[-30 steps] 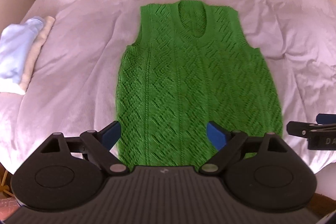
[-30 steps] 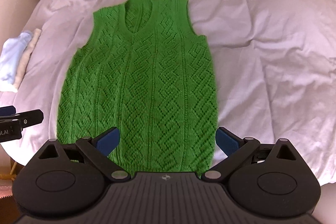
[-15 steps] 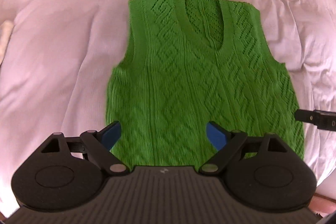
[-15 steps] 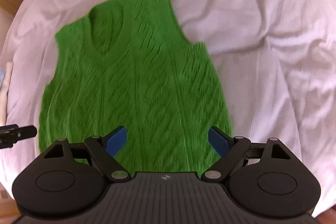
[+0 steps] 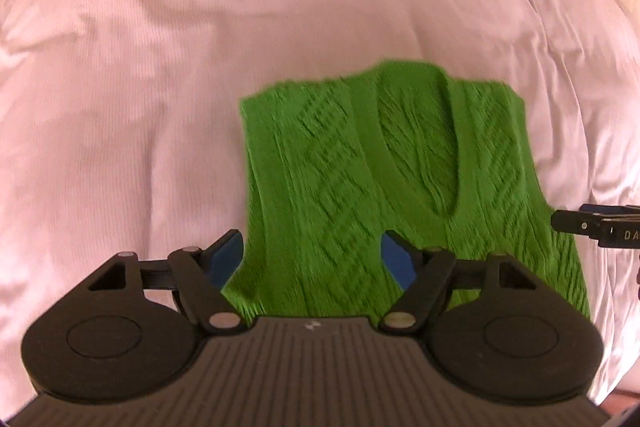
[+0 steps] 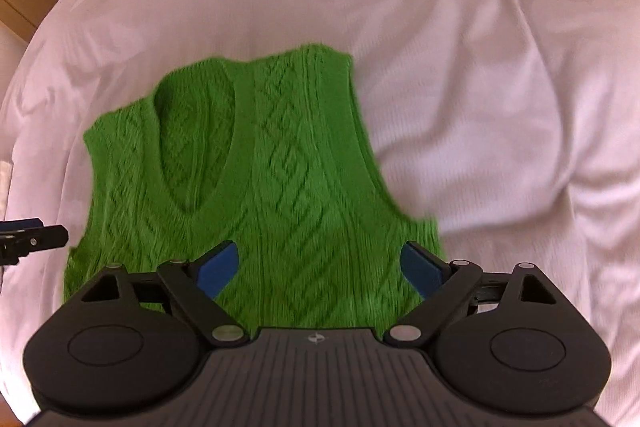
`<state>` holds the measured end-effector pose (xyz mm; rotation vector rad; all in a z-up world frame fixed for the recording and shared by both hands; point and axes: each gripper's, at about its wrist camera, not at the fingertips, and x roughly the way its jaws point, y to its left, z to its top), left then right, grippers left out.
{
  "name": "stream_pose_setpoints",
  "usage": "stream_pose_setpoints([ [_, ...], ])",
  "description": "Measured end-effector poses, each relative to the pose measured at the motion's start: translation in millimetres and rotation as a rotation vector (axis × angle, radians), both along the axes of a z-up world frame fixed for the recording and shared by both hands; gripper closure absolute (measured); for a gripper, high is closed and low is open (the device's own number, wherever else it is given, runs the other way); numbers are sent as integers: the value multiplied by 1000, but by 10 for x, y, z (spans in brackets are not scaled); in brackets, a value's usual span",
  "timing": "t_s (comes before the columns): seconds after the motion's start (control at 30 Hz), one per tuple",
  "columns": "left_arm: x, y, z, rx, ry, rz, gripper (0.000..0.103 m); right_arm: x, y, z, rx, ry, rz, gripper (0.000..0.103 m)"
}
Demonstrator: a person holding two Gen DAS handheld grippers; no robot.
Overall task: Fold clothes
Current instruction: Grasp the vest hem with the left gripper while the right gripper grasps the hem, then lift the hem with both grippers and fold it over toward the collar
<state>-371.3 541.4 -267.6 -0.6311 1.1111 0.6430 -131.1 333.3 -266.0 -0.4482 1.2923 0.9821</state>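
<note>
Green cable-knit vest (image 5: pixel 384 187), V-necked, lies flat at frame centre on creased white sheet (image 5: pixel 160 67). Left gripper (image 5: pixel 312 259) and right gripper (image 6: pixel 320 267): blue-padded jaws wide apart, empty.

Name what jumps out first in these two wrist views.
The bright green knit vest lies flat, neckline away from the cameras, on a rumpled white bed cover. Both grippers, left and right, are open over its upper half, holding nothing.

left gripper (image 5: pixel 311 259): moved forward from the hem to the green vest's (image 5: pixel 400 195) upper left
right gripper (image 6: pixel 320 269): moved forward likewise, now over the upper right
folded clothes: gone from both views
</note>
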Motion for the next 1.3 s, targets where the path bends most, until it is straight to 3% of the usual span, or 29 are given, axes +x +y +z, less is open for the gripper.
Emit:
stream_pose_setpoints([
  [0.23,124,486,-222,-25,-38,-13,30,317,413,-163,59,-10,49,28],
  [0.5,256,966,-549,-62,-82,-12,32,742,805,-379,117,-33,59,29],
  [0.6,328,1097,-653,-87,-111,-32,40,854,921,-463,137,-40,82,29],
  [0.67,367,1154,-705,-98,-123,-38,50,903,985,-525,147,-18,98,36],
  [0.73,387,1177,-744,-113,-133,-51,64,940,1041,-588,157,14,119,58],
  [0.77,385,1164,-732,-109,-136,-65,67,945,1060,-608,156,22,137,61],
  [0.8,383,1152,-720,-105,-140,-79,82,946,1073,-619,153,19,153,69],
  [0.83,377,1137,-703,-101,-144,-92,92,947,1071,-617,157,19,166,76],
  [0.93,263,1037,-523,-75,-185,-107,94,898,954,-476,206,3,190,85],
  [1.03,48,841,-214,-42,-249,-125,95,766,721,-212,272,-59,208,86],
  [1.17,-374,306,304,12,-305,-195,95,481,124,320,380,-135,237,86],
  [1.3,-851,-545,565,-9,-259,-282,95,10,-673,710,364,-192,323,89],
])
